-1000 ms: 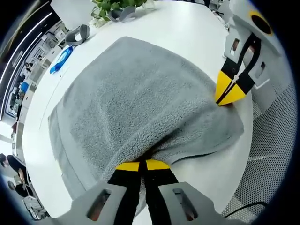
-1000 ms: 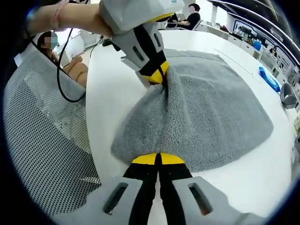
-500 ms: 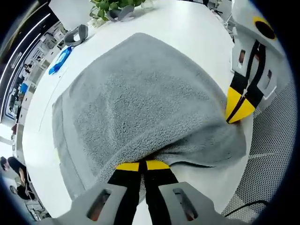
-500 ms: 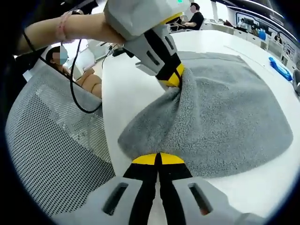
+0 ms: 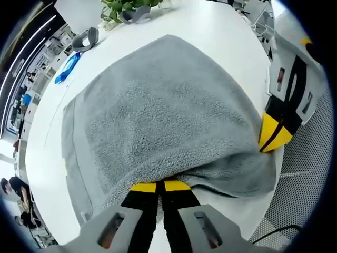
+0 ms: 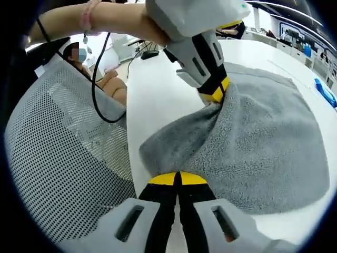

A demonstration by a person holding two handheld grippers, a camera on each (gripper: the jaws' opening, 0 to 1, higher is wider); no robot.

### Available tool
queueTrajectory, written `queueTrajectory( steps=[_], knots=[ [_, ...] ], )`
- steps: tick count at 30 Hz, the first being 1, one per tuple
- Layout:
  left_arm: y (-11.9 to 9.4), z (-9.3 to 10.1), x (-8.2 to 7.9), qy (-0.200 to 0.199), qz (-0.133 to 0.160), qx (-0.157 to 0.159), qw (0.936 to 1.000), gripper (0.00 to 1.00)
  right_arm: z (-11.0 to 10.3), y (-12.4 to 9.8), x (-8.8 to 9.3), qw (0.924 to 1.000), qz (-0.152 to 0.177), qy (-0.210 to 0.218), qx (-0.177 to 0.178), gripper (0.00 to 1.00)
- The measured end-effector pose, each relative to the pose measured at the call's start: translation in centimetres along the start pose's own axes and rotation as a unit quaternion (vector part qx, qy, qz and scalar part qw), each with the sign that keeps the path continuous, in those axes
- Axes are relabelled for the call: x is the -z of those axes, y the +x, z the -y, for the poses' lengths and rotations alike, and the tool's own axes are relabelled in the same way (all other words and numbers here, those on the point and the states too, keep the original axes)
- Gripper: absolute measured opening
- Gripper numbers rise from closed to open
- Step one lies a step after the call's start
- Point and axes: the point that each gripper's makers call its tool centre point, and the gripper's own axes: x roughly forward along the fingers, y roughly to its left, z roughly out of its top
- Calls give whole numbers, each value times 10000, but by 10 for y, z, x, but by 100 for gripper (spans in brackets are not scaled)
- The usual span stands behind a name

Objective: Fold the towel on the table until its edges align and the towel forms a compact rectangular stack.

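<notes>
Your left gripper (image 5: 160,186) had its yellow-tipped jaws pressed together on the near edge of the grey towel (image 5: 158,113), pinching a fold of the cloth. Your right gripper (image 6: 178,179) did the same at its own end, jaws closed on the towel's (image 6: 263,147) edge. Each gripper showed in the other's view: the right one (image 5: 274,138) came in from the right side of the left gripper view, its yellow tips biting the towel's corner, and the left one (image 6: 215,94) came down from the top of the right gripper view, clamped on a raised ridge of cloth.

The towel lay on the white surface (image 5: 210,31), its near edge lifted between your two grippers and sagging in a loose fold between them, while the far part rested flat on the surface. A doubled band of towel showed along the left side in the left gripper view.

Beyond the towel, near the far edge of the surface, sat a blue object (image 5: 68,67), a grey curved object (image 5: 87,38) and a green plant (image 5: 126,8). A white mesh chair (image 6: 58,158) stood just beside the surface, with a black cable (image 6: 102,79) hanging over it. Your forearm (image 6: 105,18) reached in along the top of the right gripper view. No writing or brand marks could be read on anything.
</notes>
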Motion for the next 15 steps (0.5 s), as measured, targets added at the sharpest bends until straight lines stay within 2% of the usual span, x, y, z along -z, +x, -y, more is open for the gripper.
queueTrajectory(
  steps=[15],
  knots=[
    [0,0,0,-35,42,46,10000,2,-10,6,-4,9993,-43,-360,-95,0]
  ],
)
